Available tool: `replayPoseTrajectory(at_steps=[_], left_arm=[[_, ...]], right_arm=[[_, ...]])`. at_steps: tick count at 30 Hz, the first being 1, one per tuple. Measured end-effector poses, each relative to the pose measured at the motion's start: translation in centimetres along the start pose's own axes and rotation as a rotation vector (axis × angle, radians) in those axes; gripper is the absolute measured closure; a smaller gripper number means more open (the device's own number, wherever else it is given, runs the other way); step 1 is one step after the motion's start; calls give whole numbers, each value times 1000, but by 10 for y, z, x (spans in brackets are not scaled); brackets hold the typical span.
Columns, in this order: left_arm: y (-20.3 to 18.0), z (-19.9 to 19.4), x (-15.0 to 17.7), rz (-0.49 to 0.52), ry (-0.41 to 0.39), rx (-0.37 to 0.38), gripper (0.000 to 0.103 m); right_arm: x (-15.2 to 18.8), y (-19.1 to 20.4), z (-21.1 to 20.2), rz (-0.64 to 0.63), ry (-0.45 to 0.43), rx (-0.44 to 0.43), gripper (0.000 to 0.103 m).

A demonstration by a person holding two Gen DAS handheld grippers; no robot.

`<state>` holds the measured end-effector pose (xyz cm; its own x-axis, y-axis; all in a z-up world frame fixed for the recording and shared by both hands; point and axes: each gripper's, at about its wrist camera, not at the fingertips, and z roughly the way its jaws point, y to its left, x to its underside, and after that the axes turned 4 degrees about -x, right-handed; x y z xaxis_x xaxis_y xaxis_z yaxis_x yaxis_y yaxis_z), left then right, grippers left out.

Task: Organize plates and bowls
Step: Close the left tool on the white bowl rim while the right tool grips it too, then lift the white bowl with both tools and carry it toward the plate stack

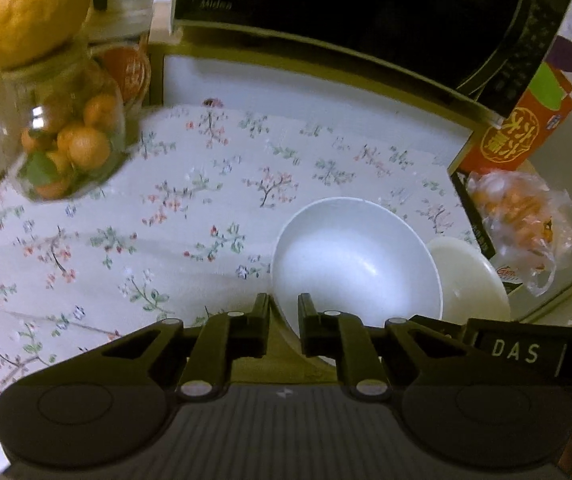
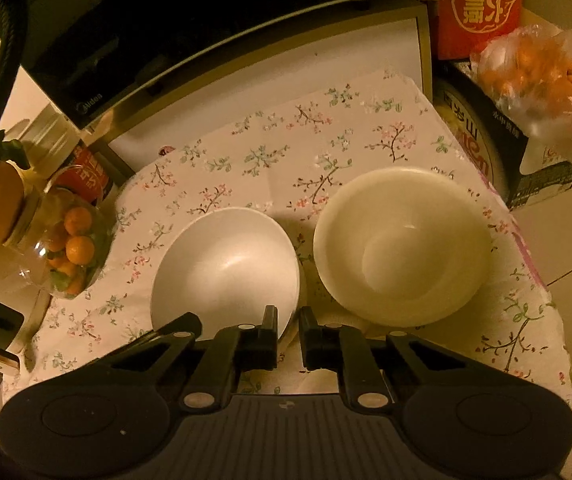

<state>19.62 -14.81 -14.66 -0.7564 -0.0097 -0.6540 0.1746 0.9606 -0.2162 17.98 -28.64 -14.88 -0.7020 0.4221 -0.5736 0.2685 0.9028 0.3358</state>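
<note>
A white bowl [image 1: 355, 264] [image 2: 226, 268] sits upright on the floral cloth [image 1: 166, 220]. Just right of it stands a cream deep dish [image 1: 469, 280] [image 2: 401, 244], separate from the bowl in the right wrist view. My left gripper [image 1: 284, 302] is shut on the bowl's near left rim, which runs up between its fingers. On the bowl's near right rim my right gripper [image 2: 287, 314] is shut the same way, one finger inside and one outside. The right gripper's body, lettered DAS [image 1: 517, 352], shows at the right edge of the left wrist view.
A black microwave [image 1: 345, 8] [image 2: 166, 20] stands along the back. A glass jar of small oranges [image 1: 70, 140] [image 2: 66, 252] is at the left. A red box [image 1: 521, 128] and a plastic bag of oranges [image 1: 521, 216] [image 2: 541, 80] crowd the right. The cloth's right edge [image 2: 541, 280] drops off.
</note>
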Motion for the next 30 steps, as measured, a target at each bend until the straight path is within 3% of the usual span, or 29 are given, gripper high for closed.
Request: replayPoseTrajectory(at_steps=[20,30], left_arm=[[0,-68,15,65,-95,-13,90],[-4,-102,41,99,-129,-32,90]], right_arm=[[18,22,-57,-94,-62,-30,93],[43,23,-89,-118,-76,-49,93]])
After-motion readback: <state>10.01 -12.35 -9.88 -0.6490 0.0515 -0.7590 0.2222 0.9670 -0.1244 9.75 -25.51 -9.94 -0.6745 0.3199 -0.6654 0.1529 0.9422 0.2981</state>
